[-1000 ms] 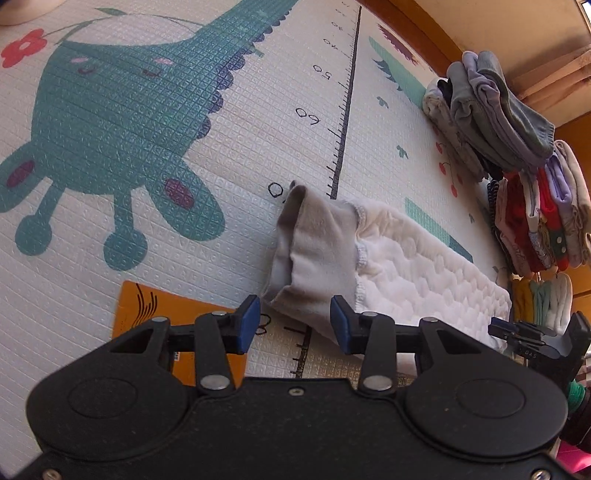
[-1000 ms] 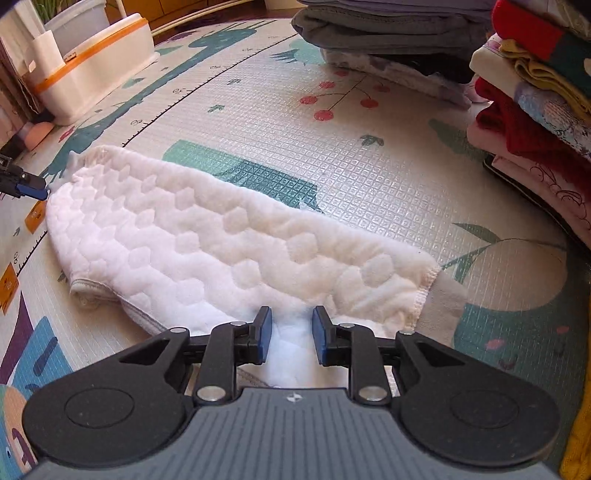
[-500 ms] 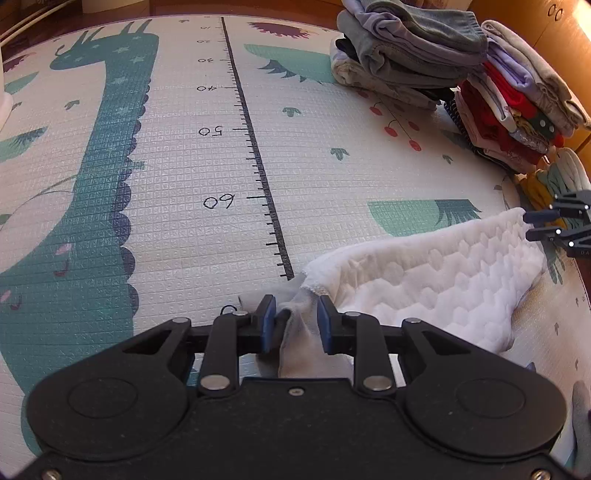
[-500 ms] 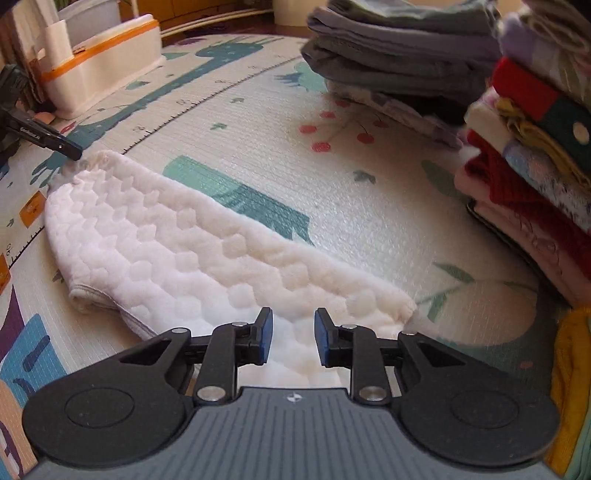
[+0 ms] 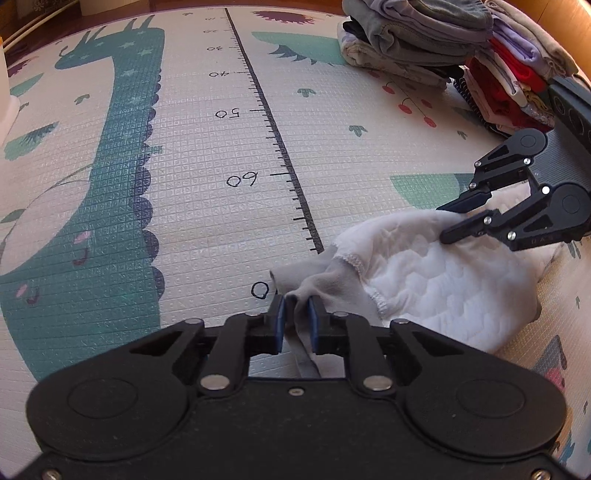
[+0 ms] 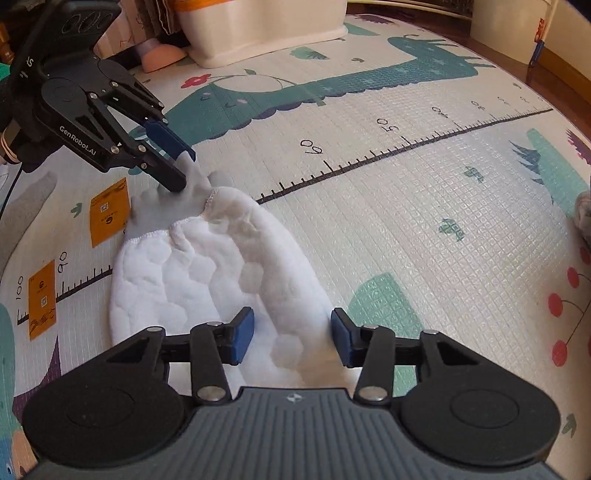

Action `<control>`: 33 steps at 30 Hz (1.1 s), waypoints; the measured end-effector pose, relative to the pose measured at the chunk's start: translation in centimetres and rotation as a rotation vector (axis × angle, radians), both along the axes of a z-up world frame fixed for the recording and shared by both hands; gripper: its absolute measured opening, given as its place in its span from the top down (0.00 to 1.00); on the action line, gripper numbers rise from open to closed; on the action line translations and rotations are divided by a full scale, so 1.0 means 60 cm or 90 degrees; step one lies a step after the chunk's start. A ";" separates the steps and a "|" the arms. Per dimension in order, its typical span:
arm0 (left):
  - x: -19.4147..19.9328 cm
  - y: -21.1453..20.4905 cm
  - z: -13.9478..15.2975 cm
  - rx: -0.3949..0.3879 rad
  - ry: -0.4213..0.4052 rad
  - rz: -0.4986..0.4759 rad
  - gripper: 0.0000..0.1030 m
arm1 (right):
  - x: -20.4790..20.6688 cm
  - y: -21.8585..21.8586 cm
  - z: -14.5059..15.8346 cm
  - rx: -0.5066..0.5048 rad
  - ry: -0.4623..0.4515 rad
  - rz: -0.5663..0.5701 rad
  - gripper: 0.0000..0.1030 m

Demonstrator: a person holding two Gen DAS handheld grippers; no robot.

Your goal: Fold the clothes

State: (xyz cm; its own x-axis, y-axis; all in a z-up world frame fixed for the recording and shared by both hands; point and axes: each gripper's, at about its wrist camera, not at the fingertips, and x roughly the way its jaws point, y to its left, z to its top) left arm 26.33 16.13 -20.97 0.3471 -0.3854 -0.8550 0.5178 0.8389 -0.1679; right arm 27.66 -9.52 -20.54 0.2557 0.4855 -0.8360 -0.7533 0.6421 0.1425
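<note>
A white quilted garment [image 5: 443,288] with a grey cuff [image 5: 321,284] lies crumpled on the play mat [image 5: 207,206]. My left gripper [image 5: 295,317] is shut on the grey cuff and holds it a little above the mat. In the right wrist view the same pinch shows at the upper left, left gripper [image 6: 179,166] on the cuff [image 6: 166,210]. My right gripper [image 6: 291,338] is open, its blue pads [image 6: 243,332] either side of the garment's white end [image 6: 192,280]. From the left wrist view the right gripper [image 5: 461,219] hovers over the far edge of the cloth.
Two stacks of folded clothes stand at the mat's far right, a grey one [image 5: 417,33] and a red and lilac one [image 5: 517,85]. Orange cards [image 6: 109,210] lie on the mat near the cuff. A white bin with an orange band [image 6: 258,26] stands beyond.
My left gripper closed on the grey cuff and raised it. The right gripper, earlier shut on the white end, has opened wide, and the garment is now bunched shorter.
</note>
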 end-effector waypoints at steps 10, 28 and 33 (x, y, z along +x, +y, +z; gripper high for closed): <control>0.007 -0.007 0.014 -0.008 -0.021 -0.005 0.98 | -0.010 -0.068 0.059 0.107 -0.008 -0.072 0.93; 0.008 -0.051 0.001 0.001 -0.042 -0.002 0.94 | -0.117 -0.033 0.033 0.051 -0.112 -0.023 0.70; 0.032 -0.069 -0.015 0.052 -0.036 0.019 0.87 | -0.098 -0.030 -0.019 0.040 -0.048 -0.055 0.65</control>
State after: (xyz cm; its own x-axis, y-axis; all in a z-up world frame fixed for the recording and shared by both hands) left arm 28.27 11.99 -21.86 0.4063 -0.3039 -0.8617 0.4996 0.8635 -0.0690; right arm 21.78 -11.34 -21.67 0.3601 0.5103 -0.7810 -0.7054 0.6968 0.1300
